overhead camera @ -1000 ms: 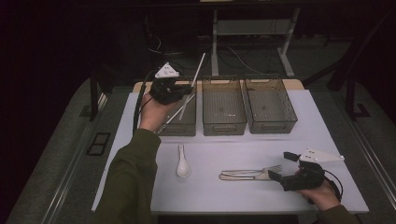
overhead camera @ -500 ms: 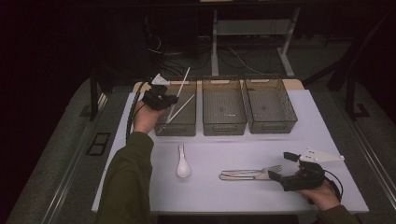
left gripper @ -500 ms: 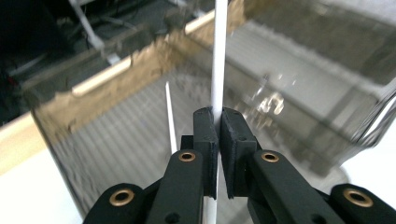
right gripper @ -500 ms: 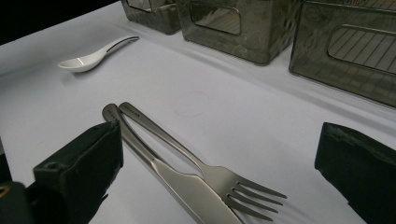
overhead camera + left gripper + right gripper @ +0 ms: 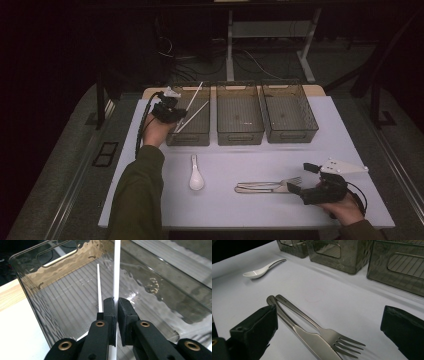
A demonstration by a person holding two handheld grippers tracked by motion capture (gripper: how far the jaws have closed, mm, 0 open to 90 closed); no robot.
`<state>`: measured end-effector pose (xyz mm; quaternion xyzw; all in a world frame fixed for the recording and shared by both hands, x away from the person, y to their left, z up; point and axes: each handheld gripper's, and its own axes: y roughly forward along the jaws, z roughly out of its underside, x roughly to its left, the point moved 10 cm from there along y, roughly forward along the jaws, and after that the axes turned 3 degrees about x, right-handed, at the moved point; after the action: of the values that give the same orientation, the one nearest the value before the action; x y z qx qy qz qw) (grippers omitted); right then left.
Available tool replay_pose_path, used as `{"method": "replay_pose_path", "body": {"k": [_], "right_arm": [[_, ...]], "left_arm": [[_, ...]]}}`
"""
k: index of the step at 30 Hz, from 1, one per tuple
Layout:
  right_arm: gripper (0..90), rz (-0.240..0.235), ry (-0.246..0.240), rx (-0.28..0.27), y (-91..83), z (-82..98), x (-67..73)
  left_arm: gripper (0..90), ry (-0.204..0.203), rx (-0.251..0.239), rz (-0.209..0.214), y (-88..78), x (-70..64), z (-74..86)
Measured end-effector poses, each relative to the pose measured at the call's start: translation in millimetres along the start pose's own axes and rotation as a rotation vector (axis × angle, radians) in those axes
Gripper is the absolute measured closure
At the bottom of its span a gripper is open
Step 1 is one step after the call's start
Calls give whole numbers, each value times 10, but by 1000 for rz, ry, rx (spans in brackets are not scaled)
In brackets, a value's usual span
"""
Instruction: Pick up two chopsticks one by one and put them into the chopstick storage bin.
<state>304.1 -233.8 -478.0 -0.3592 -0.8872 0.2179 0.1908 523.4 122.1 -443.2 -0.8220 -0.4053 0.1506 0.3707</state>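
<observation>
My left gripper (image 5: pixel 177 114) hovers at the near left corner of the left mesh bin (image 5: pixel 189 141), shut on white chopsticks (image 5: pixel 196 92). In the left gripper view the gripper (image 5: pixel 116 301) clamps one chopstick (image 5: pixel 116 270) between its pads. The second chopstick (image 5: pixel 99 287) runs beside the left jaw, and both slant into the bin (image 5: pixel 62 297). My right gripper (image 5: pixel 301 178) rests open on the table at the near right. Its jaws (image 5: pixel 332 315) stand wide on either side of a steel fork (image 5: pixel 332 336) and knife (image 5: pixel 312 340), touching neither.
A white ceramic spoon (image 5: pixel 195 177) lies on the white table (image 5: pixel 225 210) left of the fork (image 5: pixel 280 182) and knife (image 5: pixel 255 189). The middle bin (image 5: pixel 240 137) and the right bin (image 5: pixel 290 136) stand in a row at the table's back.
My left hand has sunk toward the left bin with the chopsticks, which now lean lower over it. The right hand has kept still.
</observation>
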Motion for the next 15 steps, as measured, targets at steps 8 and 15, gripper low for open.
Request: {"method": "replay_pose_path", "body": {"k": [8, 15], "right_arm": [[12, -3, 0, -2, -3, -3, 3], [12, -6, 6, -1, -7, -2, 10]], "left_arm": [[825, -26, 40, -49, 107, 31, 18], [758, -40, 21, -68, 62, 54, -6]]}}
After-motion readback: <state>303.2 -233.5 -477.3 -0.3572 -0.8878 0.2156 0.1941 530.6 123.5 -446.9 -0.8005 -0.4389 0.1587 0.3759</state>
